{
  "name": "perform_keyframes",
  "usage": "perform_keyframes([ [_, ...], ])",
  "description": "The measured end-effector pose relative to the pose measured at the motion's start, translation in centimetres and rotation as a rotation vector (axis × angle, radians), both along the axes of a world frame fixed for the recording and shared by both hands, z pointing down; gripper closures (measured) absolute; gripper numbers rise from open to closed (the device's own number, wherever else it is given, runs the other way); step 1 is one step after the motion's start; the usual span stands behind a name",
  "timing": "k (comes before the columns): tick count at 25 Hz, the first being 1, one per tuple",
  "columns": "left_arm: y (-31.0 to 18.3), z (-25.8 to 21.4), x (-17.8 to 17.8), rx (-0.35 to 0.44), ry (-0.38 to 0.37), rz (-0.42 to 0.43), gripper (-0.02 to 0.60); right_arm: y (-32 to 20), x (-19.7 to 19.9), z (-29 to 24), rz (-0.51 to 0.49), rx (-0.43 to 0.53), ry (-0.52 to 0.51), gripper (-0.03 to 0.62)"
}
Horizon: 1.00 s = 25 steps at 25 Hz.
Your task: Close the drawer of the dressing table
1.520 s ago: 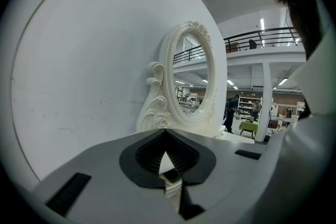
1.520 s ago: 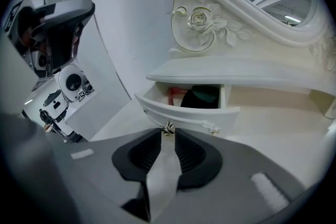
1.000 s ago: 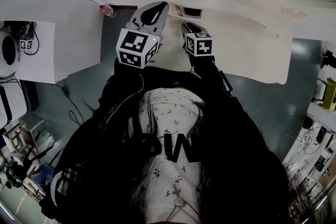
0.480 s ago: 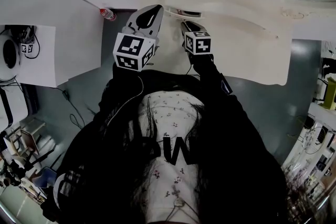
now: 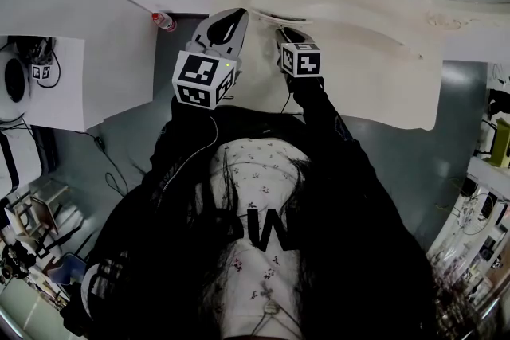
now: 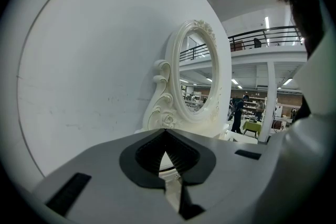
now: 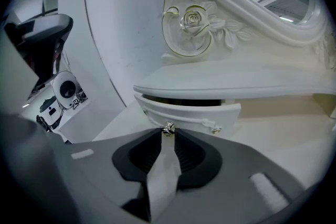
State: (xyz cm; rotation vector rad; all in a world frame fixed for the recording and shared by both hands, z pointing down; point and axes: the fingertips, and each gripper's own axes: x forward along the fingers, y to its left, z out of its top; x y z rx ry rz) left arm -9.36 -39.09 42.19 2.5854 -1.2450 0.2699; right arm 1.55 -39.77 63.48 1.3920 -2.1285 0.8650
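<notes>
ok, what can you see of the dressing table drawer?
The cream-white curved-front drawer looks like painted wood, with a raised trim line and a small silver knob. It stands slightly open: a dark gap shows under the white tabletop. The right gripper, jaws together, has its tips at the knob.

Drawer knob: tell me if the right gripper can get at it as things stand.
Probably yes. The drawer knob sits right at the tips of the right gripper, whose jaws are together, with nothing in the way. The drawer stands slightly open. Whether the tips touch the knob is unclear.
</notes>
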Motion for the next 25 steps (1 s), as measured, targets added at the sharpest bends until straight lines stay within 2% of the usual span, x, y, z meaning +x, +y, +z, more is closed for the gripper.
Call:
perform_keyframes([
  [25, 0.8, -0.6, 0.1, 0.011, -0.009, -0.007, 0.581, -2.8, 1.0, -0.2, 0.022, 0.023, -0.030, 0.507],
])
